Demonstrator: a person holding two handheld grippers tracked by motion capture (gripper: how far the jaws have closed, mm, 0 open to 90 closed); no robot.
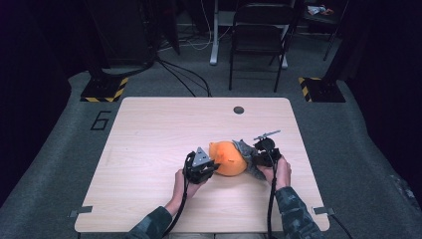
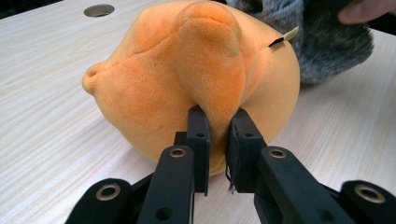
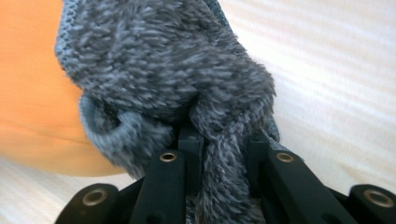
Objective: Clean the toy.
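High view: orange plush (image 1: 230, 158) lies on the pale wood surface (image 1: 149, 134), toward the near right part, well short of the round hole (image 1: 239, 110) at the far edge. A grey fuzzy sock (image 1: 246, 152) sits against the plush's right side, touching it. Left gripper (image 1: 213, 166) meets the plush from its left; right gripper (image 1: 256, 158) meets the sock from the plush's right. One hand behind each gripper, both forearms in camouflage sleeves (image 1: 293, 211), near edge of the surface.

Left gripper view: left gripper's (image 2: 218, 135) jaws nearly together, clamped on a raised fold of the plush (image 2: 187, 79); orange fabric is pinched between the pads. Plush rests on the surface (image 2: 46, 116). A small tag (image 2: 286, 37) sticks out of the plush's upper right. The sock (image 2: 322, 42) lies just behind the plush, touching it. Hole (image 2: 99, 10) far behind the plush, to the left.

Right gripper view: right gripper's (image 3: 226, 149) jaws clamped on a bunched strand of the sock (image 3: 159, 60); fuzz fills the gap between the pads. Ribbed cuff curls at the sock's lower left. Plush (image 3: 32, 84) directly left of the sock, in contact. Surface (image 3: 336, 84) to the sock's right.
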